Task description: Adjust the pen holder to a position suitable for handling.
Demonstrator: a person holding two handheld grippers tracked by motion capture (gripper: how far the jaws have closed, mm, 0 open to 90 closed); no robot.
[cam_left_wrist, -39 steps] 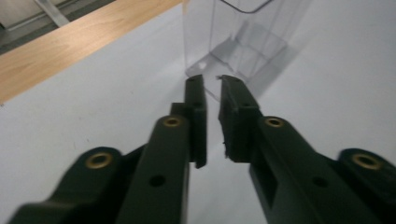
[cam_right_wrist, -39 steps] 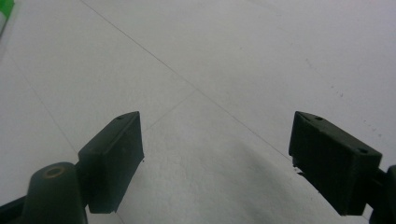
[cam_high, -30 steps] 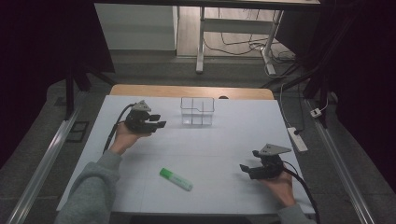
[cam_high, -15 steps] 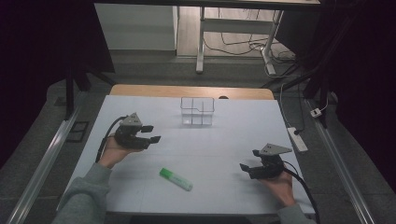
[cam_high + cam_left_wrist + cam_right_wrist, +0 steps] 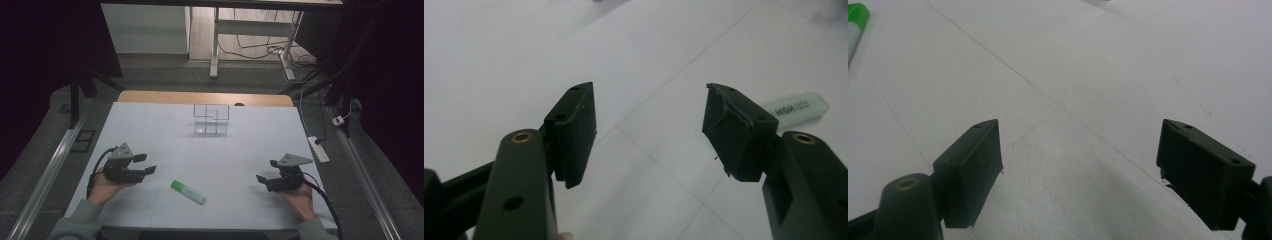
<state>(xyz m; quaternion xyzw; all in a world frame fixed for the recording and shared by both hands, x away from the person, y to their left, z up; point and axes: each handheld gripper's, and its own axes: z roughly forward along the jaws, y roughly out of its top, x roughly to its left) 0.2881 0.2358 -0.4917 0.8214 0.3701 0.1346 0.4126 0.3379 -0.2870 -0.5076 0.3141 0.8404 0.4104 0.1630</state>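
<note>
**Highlighter loose, both grippers empty**

White matte desk point(image 5: 165, 125). Clear plastic divided box point(image 5: 211, 119) near far edge. Left gripper point(image 5: 148, 164), jaws apart, just been opening. Right gripper point(image 5: 265, 171), jaws apart. Green highlighter point(image 5: 188, 191), "HIGH" legible, near front edge.

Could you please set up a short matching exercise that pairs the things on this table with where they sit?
Things:
1. green marker
2. clear box
3. left gripper
4. right gripper

Places:
A. far middle of the table
B. near right, jaws open and empty
C. near middle, lying flat
D. near left, jaws open beside the marker

Pairs: 1-C, 2-A, 3-D, 4-B
</note>
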